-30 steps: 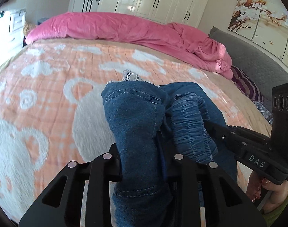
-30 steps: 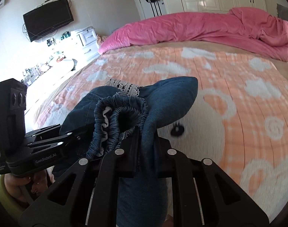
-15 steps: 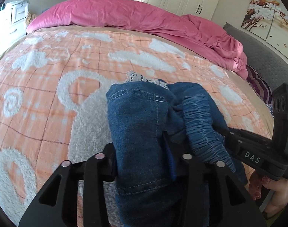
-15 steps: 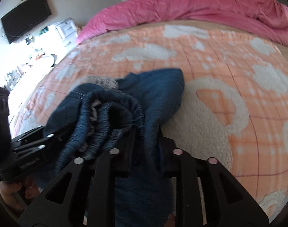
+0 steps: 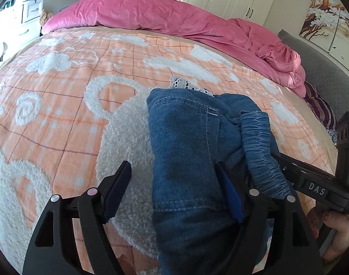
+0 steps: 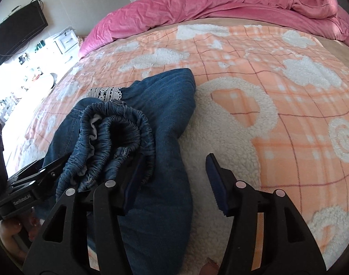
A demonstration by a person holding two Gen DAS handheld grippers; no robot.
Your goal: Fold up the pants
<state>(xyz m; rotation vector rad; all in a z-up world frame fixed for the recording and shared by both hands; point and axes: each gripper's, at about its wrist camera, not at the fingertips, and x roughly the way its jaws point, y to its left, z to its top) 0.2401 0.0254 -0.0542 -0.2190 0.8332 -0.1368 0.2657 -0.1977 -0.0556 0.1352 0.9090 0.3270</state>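
Here, one pair of pants (image 5: 186, 151); two tools (image 5: 174, 183) (image 6: 174, 178), both spread wide.

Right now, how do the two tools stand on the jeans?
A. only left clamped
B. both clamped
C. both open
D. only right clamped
C: the left tool and right tool both gape wide around the jeans, which lie on the blanket.

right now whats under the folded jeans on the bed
The jeans lie on the orange-and-white fleece blanket, which shows all around them. White lace trim pokes out at their far edge. What the lace belongs to, and anything else beneath the denim, is covered.
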